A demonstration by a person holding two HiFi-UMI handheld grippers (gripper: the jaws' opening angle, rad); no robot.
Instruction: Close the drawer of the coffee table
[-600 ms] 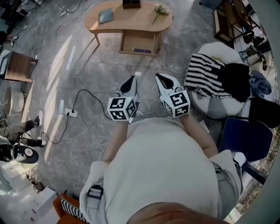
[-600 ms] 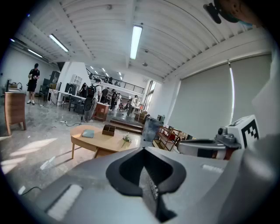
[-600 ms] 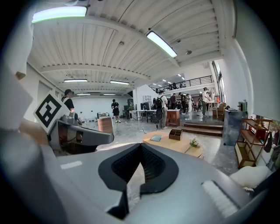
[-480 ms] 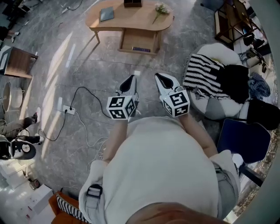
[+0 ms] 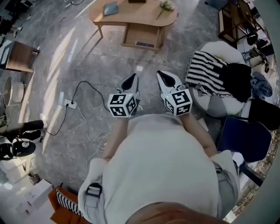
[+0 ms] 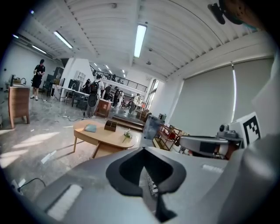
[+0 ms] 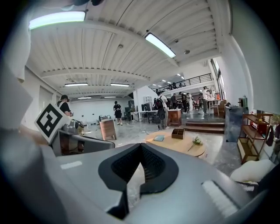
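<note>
The oval wooden coffee table (image 5: 133, 16) stands far ahead at the top of the head view, its drawer (image 5: 140, 36) pulled out toward me with a dark flat item (image 5: 144, 44) in it. My left gripper (image 5: 130, 81) and right gripper (image 5: 163, 78) hang side by side at waist height, well short of the table, both shut on nothing. The table (image 6: 101, 136) shows beyond the closed left gripper (image 6: 142, 151). It appears again as the table (image 7: 178, 144) past the closed right gripper (image 7: 140, 147).
A blue book (image 5: 110, 8) and flowers (image 5: 165, 6) lie on the tabletop. To the right are a white beanbag with a striped blanket (image 5: 209, 72) and a blue chair (image 5: 244, 139). A cable and power strip (image 5: 70, 104) lie on the floor at left, near a wooden cabinet (image 5: 19, 57).
The table and floor have slid slightly toward the top of the head view. Both grippers stay shut, side by side, in the same pose.
</note>
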